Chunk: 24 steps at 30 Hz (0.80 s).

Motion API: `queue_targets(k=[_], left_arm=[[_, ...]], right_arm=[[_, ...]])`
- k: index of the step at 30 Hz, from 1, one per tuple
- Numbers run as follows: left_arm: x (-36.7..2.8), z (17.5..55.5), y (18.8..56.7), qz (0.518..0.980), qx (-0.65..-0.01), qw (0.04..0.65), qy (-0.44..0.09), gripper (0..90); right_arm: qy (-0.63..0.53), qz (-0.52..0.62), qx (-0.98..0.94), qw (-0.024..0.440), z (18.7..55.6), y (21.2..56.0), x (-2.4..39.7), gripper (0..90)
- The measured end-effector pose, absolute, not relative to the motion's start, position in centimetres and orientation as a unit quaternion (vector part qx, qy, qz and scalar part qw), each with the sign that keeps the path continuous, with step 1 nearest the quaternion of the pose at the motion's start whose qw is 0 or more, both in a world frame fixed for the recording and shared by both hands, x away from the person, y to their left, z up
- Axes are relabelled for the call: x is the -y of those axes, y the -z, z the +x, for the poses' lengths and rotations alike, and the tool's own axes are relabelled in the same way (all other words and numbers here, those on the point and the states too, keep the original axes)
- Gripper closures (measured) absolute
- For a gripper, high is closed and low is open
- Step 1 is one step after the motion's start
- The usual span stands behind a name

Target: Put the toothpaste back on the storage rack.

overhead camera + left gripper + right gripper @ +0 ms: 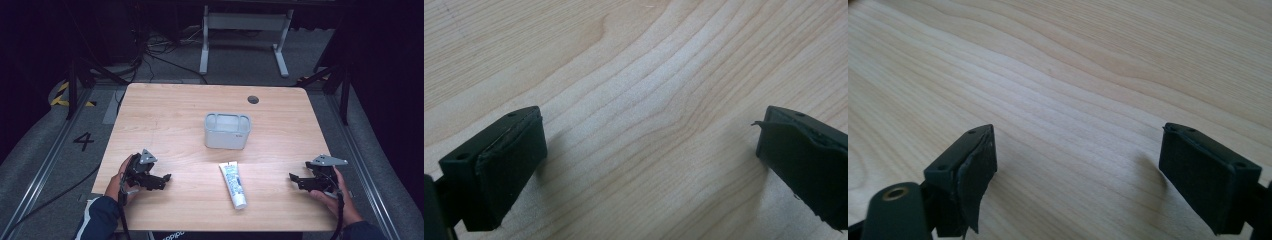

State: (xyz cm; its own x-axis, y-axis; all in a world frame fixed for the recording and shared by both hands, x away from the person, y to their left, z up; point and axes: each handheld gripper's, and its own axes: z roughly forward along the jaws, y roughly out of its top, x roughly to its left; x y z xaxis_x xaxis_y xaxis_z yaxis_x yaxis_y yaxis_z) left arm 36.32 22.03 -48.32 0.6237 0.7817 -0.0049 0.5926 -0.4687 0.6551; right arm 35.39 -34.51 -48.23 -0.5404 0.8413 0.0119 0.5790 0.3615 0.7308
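tube [233, 185] label unreadable, bin [227, 131] interior unclear, left gripper [162, 181] jaw gap hidden

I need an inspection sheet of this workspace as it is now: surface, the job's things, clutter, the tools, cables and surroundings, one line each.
Surface: light wooden table, bare grain; a dark round spot near the far edge.
Job's things: white tube lies flat at the near middle, between both tools; grey bin stands upright beyond it, apart from it.
Clutter: nothing seen.
Tools: left tool and right tool rest low at the near corners, jaws open, nothing between them, both pointing inward.
Cables: one trails from each tool toward the person; a bundle lies on the floor beyond the table.
Surroundings: white frame legs behind, dark stands at both sides, a "4" marked on the floor.
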Motion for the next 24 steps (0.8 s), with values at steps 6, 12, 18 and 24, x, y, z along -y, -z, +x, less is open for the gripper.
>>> queue_targets(k=[6,12,18,24], left_arm=[[-22.1,36.4,48.3,0.845,-0.406,0.317,-0.145,0.3],[-22.2,36.4,48.3,0.848,-0.400,0.319,-0.141,0.1],[-22.2,36.5,48.3,0.849,-0.397,0.319,-0.141,0.0],[-22.2,36.5,48.3,0.850,-0.394,0.318,-0.142,0.0]], right_arm=[[-0.359,0.424,-0.812,0.180,35.1,47.1,33.9,18.0],[-0.370,0.409,-0.816,0.172,34.5,45.9,32.4,19.0],[-0.378,0.385,-0.825,0.170,33.9,44.9,30.6,19.4],[-0.382,0.375,-0.828,0.166,33.5,44.4,29.1,19.7]])
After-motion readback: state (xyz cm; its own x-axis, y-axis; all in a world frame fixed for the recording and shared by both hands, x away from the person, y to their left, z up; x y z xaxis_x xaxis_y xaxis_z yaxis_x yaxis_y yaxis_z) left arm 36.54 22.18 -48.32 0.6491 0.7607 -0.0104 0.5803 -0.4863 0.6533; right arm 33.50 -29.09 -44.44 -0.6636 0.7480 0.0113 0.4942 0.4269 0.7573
